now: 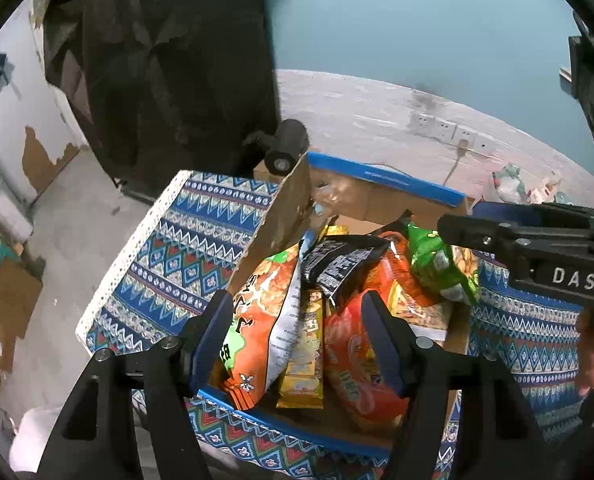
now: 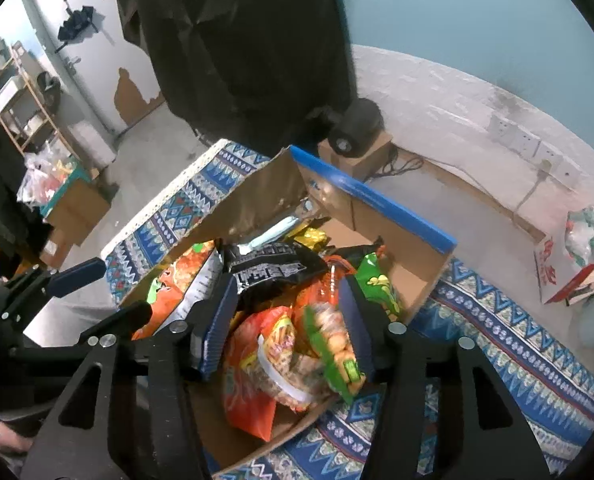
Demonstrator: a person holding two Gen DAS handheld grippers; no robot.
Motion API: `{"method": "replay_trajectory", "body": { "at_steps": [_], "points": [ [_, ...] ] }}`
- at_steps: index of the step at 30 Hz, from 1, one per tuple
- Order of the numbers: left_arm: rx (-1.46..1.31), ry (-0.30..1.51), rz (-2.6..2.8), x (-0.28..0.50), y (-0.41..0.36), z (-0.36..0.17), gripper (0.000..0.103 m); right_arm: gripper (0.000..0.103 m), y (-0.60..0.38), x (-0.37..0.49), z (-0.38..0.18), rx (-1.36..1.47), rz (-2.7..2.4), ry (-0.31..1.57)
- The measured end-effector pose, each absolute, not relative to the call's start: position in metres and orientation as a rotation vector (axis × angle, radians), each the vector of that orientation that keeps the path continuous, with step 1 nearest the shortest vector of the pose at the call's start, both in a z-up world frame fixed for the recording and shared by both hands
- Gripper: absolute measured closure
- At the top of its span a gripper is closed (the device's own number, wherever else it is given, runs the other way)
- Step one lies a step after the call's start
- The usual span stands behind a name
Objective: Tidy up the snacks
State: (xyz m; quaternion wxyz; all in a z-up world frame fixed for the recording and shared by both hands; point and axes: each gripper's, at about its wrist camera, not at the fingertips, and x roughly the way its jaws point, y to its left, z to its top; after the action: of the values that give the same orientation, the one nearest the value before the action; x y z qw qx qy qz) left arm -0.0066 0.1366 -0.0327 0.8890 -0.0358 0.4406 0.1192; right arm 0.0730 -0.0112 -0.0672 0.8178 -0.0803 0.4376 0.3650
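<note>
The left gripper had its blue-padded fingers spread apart, pinching nothing, above the near end of the open brown cardboard box with blue edges. Between them, lower down in the box, lay the orange crinkly snack packet with white lettering, a narrow yellow foil packet beside it, and a round orange-red packet against the right finger. The right gripper also had its fingers spread, gripping nothing; between them in the box lay an orange packet with a clear window and a green packet of round crackers, this one close to the right finger, though contact could not be told. Farther into the box sat a black packet with white print and a bright green packet. The box rested on a counter covered with a blue zigzag-patterned cloth.
</note>
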Motion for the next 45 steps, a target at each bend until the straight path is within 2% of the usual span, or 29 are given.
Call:
{"method": "replay_trajectory", "body": {
  "at_steps": [4, 9, 15, 26, 45],
  "points": [
    [-0.046, 0.896, 0.250, -0.010, 0.131, -0.025, 0.026, 0.034, -0.023, 0.064, -0.057, -0.180, 0.747, 0.903],
    [-0.015, 0.874, 0.261, -0.013, 0.126, -0.018, 0.023, 0.026, -0.035, 0.051, -0.052, -0.221, 0.718, 0.869],
    [0.008, 0.868, 0.253, -0.018, 0.119, -0.014, 0.020, 0.026, -0.054, 0.036, -0.048, -0.313, 0.665, 0.796],
    [0.088, 0.854, 0.239, -0.020, 0.096, -0.007, 0.015, 0.025, -0.096, 0.020, -0.046, -0.289, 0.609, 0.786],
    [0.172, 0.877, 0.231, -0.015, 0.072, -0.014, 0.014, 0.024, -0.108, 0.015, -0.050, -0.328, 0.588, 0.780]
  ]
}}
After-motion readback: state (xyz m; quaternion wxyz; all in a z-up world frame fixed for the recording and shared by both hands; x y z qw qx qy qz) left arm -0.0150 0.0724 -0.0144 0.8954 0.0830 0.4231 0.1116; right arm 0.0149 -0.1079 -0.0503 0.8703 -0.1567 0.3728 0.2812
